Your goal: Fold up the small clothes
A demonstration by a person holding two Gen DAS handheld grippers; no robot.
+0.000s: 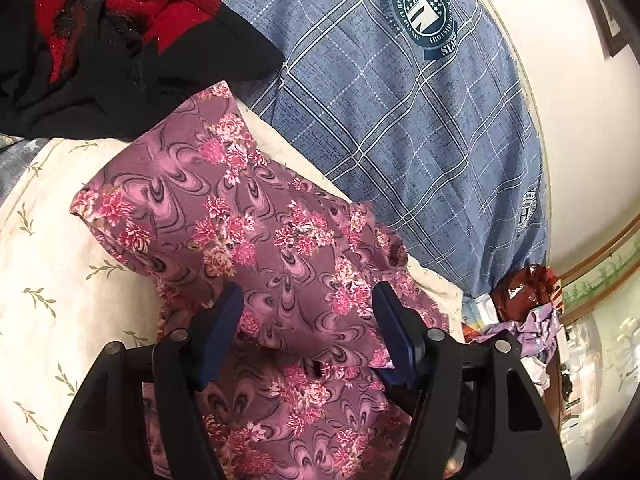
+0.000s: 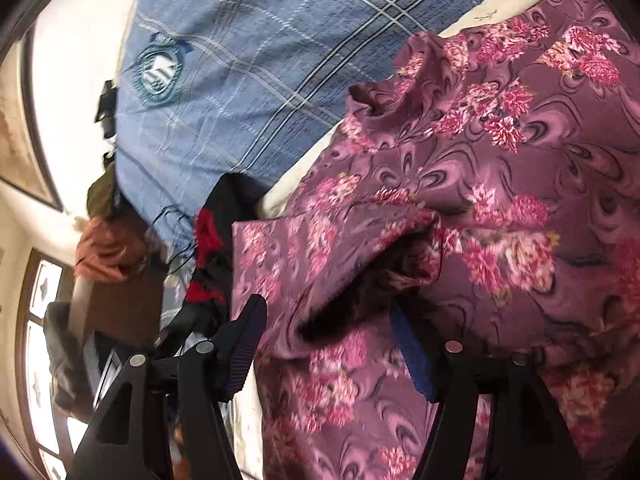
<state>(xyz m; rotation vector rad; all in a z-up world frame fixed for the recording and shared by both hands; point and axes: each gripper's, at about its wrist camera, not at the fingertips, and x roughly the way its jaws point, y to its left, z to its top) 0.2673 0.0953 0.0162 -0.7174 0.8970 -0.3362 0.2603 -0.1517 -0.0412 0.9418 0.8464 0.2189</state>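
While the blue checked quilt (image 1: 400, 128) fills the upper right of the left view, I note it lies pushed aside on the bed, leaving the cream leaf-print sheet (image 1: 44, 248) as the folding surface. On that sheet, centre frame, lies the task's mauve floral garment (image 1: 240, 216), partly folded, a layer doubled over near my tongs. A black-and-red garment (image 1: 120, 40) waits in the upper left, presumably next. My left tongs (image 1: 308, 320) stand open above the floral cloth, gripping nothing. My right tongs (image 2: 328, 340) are likewise open over a raised fold, unpinched.
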